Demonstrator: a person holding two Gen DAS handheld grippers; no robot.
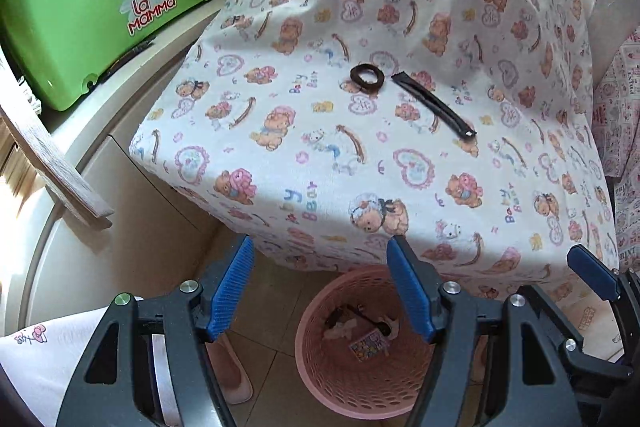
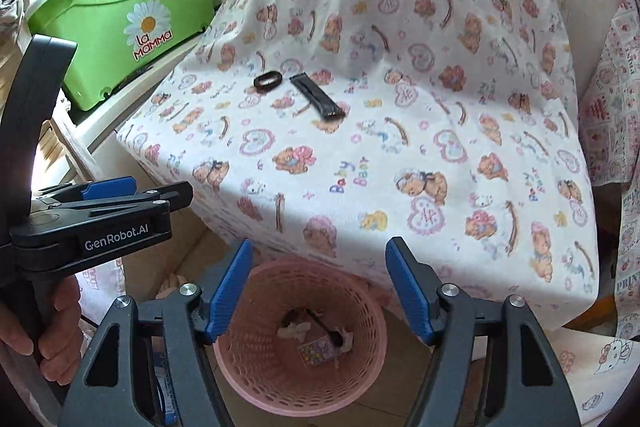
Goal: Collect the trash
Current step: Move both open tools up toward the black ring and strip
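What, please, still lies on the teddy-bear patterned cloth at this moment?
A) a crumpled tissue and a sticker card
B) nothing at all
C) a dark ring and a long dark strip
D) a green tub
C: the dark ring and the long dark strip lie side by side on the cloth, while the tissue and card are down in the pink basket.

Printed bear-pattern cotton cloth (image 1: 360, 155): matt, soft weave. Pink perforated plastic basket (image 2: 256, 379): smooth, dull sheen. Green plastic storage box (image 1: 80, 7): glossy. Grey wooden plank (image 1: 52, 163): rough, weathered grain. Blue ribbed gripper pads (image 1: 234, 291): matt, on black matt plastic arms with bright metal bolts.
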